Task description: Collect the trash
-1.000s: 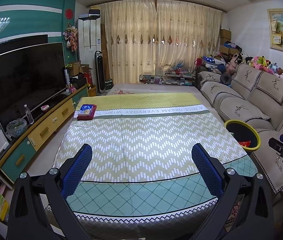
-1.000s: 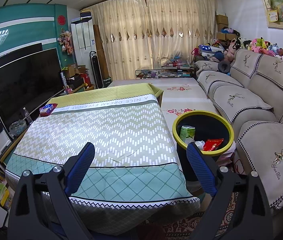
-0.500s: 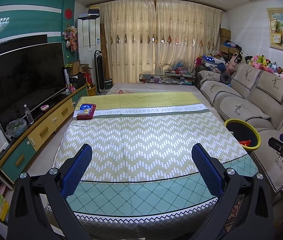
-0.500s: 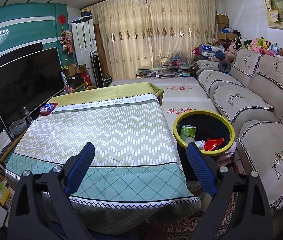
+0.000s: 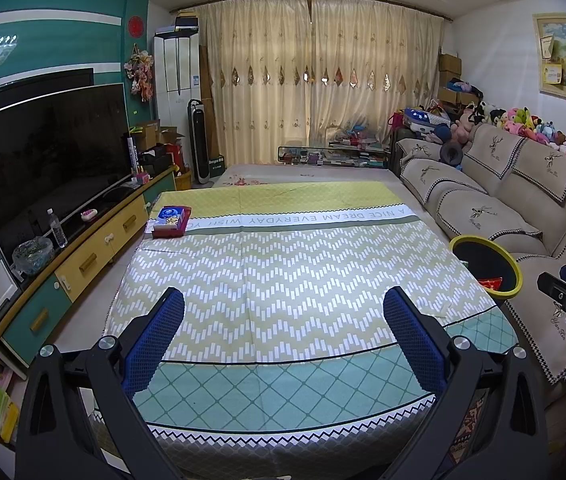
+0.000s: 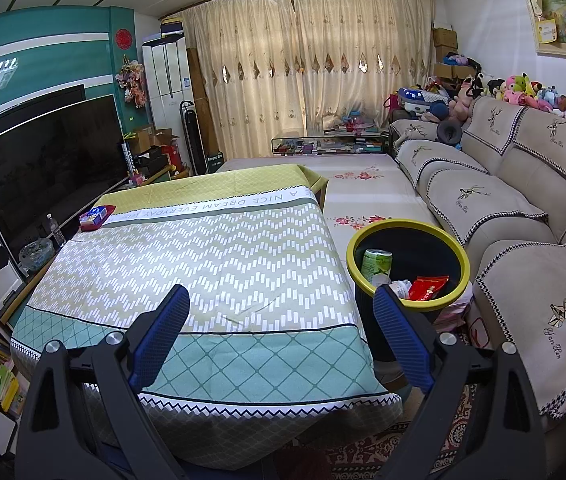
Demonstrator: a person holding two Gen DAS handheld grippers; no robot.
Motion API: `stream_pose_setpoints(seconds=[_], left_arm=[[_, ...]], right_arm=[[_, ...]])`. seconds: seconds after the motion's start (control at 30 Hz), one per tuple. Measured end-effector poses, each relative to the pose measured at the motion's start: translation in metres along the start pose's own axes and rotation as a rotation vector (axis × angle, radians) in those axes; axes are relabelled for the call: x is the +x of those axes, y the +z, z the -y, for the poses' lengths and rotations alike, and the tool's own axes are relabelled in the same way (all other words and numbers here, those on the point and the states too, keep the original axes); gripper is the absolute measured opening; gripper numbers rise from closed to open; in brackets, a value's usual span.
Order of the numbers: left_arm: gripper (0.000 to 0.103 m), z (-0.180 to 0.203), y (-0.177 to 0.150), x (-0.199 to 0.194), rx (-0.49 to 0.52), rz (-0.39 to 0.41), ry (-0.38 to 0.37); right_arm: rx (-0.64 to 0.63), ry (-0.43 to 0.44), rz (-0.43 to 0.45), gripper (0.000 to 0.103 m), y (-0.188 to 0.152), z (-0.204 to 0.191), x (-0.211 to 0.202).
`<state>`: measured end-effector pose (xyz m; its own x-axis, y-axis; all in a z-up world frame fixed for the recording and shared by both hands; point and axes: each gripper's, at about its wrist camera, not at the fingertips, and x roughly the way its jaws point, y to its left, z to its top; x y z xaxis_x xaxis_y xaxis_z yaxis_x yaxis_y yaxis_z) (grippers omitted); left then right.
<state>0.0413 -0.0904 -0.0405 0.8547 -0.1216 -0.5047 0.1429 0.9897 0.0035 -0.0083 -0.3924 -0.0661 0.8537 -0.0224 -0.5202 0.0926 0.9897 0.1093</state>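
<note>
Both tools are standing idle above the near edge of the table (image 5: 283, 272), which is wearing a patterned cloth of chevrons and teal lattice. The left gripper (image 5: 283, 312) is showing its blue pads spread wide with nothing between them; the right gripper (image 6: 281, 312) is likewise spread wide and carrying nothing. The trash bin (image 6: 463, 256), black with a yellow rim, is sitting on the floor between the table's right side and the sofa (image 6: 515, 216), just beside the table edge. Inside it a green can (image 6: 377, 266) is standing against the near wall, with a red wrapper (image 6: 427, 288) and some pale crumpled scraps lying next to it (the scraps are too small to identify). The cloth itself is appearing bare of litter; the only item on it is a tissue pack on a red tray (image 5: 171, 222) at the far left corner, which is reading as a household article rather than waste, though that is a judgement. On this evidence the collecting step is looking finished or very nearly so, and neither tool is engaged in a pick or a drop. The next move is calling for a check of the table and the floor around the bin for anything missed; if nothing is found, both tools are free to be set aside.
</note>
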Motion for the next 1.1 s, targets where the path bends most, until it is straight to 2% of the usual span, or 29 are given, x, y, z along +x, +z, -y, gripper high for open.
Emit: stream_pose_setpoints(seconds=[0.57,0.67,0.8,0.97,1.1], left_arm=[[0.098,-0.002,-0.004,0.008,0.0,-0.013,0.002],[0.098,-0.004,-0.004,0.012,-0.008,-0.019,-0.012],[0.098,-0.008,-0.002,0.02,-0.028,-0.028,-0.066],[0.098,-0.018,0.012,0.059,-0.013,-0.081,-0.003],[0.098,-0.042,0.025,0.123,-0.01,-0.125,0.106]], right_arm=[[0.0,0.0,-0.003,0.088,-0.002,0.0,0.001],[0.0,0.002,-0.009,0.088,-0.006,-0.002,0.005],[-0.001,0.006,-0.02,0.088,-0.008,-0.003,0.012],[-0.016,0.022,-0.038,0.093,0.011,-0.009,0.041],[-0.019,0.054,-0.083,0.096,0.034,-0.022,0.09]])
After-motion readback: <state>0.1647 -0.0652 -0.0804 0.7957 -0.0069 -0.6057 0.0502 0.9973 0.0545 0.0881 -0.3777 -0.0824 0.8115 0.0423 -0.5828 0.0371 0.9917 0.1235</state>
